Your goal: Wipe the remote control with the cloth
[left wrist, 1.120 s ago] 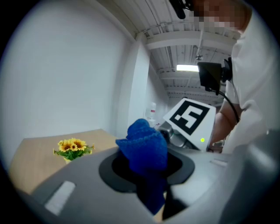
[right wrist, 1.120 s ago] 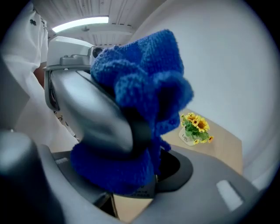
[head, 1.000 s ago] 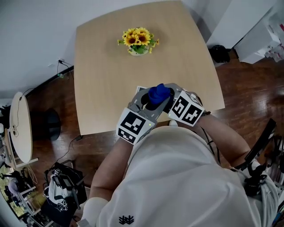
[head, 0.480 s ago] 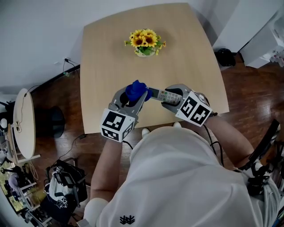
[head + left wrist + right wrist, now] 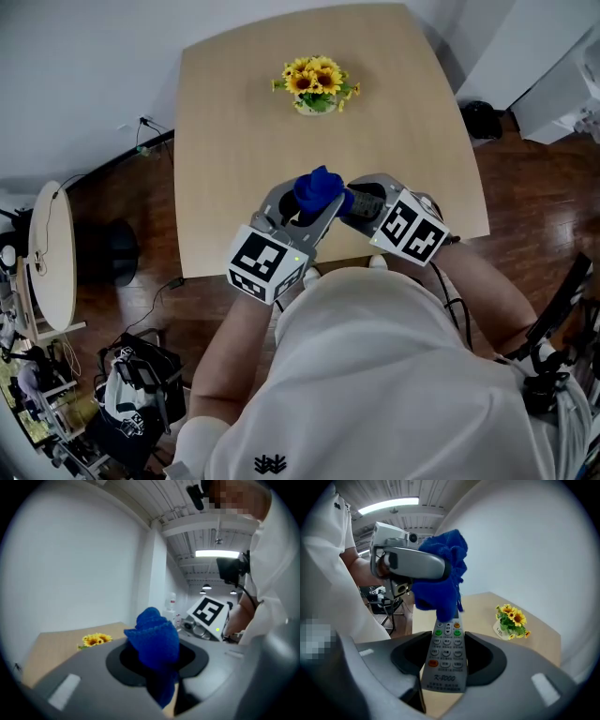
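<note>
Room: white walls, dark wood floor [image 5: 525, 197]. Light wood table [image 5: 234, 141], rounded corners, top mostly bare. Person in white shirt [image 5: 394, 375] at table's near edge. Small round side table [image 5: 45, 258] at far left. Sunflower pot [image 5: 317, 82] near table's far edge. Left gripper [image 5: 317, 199] jaws closed tight on bunched blue cloth [image 5: 319, 186]. Right gripper [image 5: 359, 202] jaws clamp grey remote control [image 5: 445, 658] above table's near edge. Cloth touches remote's far end.

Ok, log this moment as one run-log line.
step: wiping | left tool: shut on blue cloth | right tool: shut on remote control | contact: cloth over remote's far end | background: sunflower pot on table
</note>
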`<state>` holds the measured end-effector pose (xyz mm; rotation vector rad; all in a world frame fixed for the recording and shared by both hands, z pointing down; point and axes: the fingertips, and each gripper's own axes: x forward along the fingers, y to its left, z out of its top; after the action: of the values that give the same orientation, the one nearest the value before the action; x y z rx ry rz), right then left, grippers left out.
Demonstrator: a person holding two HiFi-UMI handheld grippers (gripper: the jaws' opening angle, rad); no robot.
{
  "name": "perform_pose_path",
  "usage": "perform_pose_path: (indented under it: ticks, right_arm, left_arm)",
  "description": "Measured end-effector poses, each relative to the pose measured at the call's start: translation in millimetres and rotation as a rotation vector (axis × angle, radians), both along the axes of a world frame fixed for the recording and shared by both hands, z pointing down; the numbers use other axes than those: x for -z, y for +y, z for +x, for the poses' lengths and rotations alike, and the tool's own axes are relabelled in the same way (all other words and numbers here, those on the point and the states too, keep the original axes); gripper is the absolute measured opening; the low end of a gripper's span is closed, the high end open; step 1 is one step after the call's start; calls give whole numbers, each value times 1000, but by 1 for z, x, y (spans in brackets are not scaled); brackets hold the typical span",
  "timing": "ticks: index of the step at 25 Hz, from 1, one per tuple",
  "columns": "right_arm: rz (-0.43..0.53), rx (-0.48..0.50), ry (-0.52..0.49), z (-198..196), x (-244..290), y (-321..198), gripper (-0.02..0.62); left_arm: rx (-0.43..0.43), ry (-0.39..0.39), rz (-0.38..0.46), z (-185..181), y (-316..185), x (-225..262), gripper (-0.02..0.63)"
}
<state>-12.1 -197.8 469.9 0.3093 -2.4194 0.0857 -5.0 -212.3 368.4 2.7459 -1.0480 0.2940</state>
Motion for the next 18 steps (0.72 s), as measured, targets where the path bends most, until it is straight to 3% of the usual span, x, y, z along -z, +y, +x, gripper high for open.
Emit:
perform_pose_path:
  ticks: [4,7,11,18]
  right_arm:
    - [20,19,-9,-17,9,6,217]
    - [32,21,-10,-23,14,7,218]
    - [33,12,-5,-25,12,12,218]
    - [43,-8,8,-33,8,22,218]
  left_arm:
    - [-102,13,0,38,15,-3,143]
    - [-126,32,-25,44,20,-4,143]
    - [-101,-6,-21,23,21,-15,143]
    - [15,-29,-10,-47,18,-21,143]
